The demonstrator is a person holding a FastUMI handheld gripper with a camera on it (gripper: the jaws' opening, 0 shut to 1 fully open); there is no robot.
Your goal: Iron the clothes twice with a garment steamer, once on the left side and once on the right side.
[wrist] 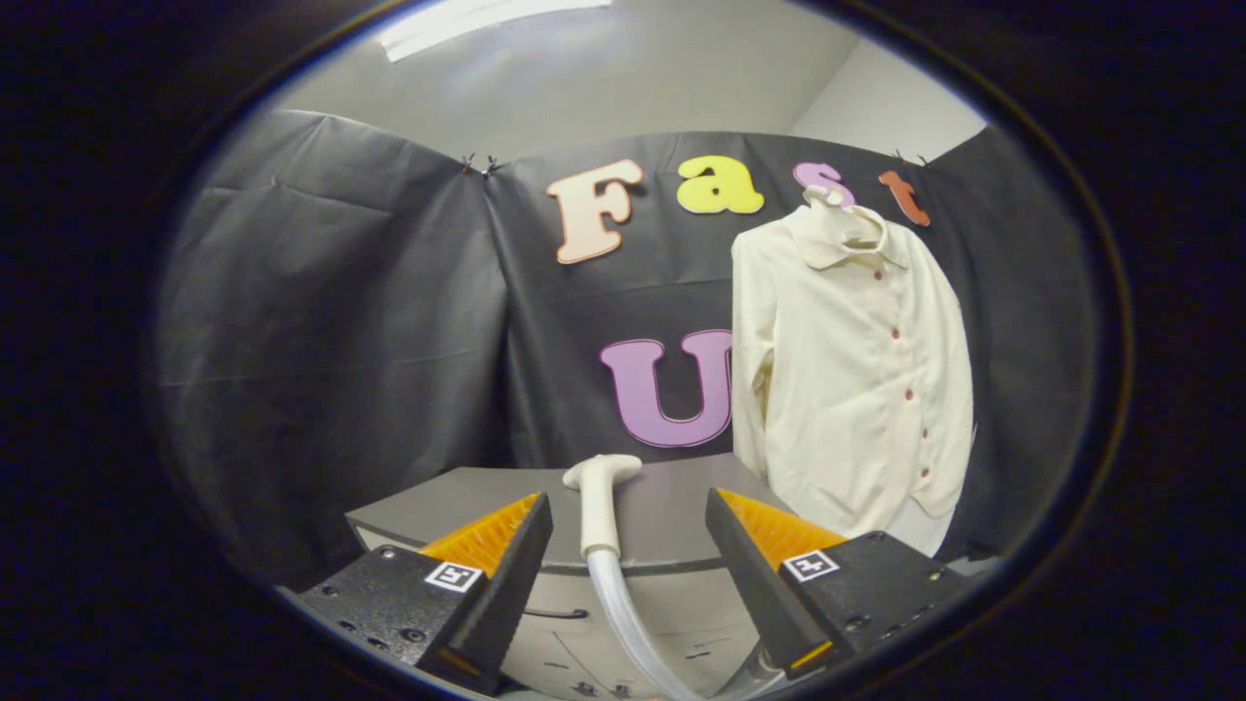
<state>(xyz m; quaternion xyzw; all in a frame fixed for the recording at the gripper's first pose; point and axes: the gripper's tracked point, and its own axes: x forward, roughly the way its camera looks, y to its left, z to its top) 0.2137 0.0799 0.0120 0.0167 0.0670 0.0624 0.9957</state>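
The black cloth wall is hanging all the way round the back of the booth, creased and clipped at its top edge. Against it, off to the right and well beyond the fingers, a cream shirt is hanging upright from its collar, buttoned down the front with small reddish buttons (one sleeve is dangling straight down on the side nearer the middle). Just below and to the left of the shirt's hem, a grey table is sitting with its rounded front edge facing the gripper; a drawer-like front with a dark handle is showing underneath it.

The gripper is hovering in front of that table with its two fingers spread wide apart, pressing on nothing. Standing between them, touching neither, is the garment steamer: a pale handle rising upright, its flat head turning toward the shirt at the top. A clear hose is curving down from the base of the handle and running out of sight below the fingers.
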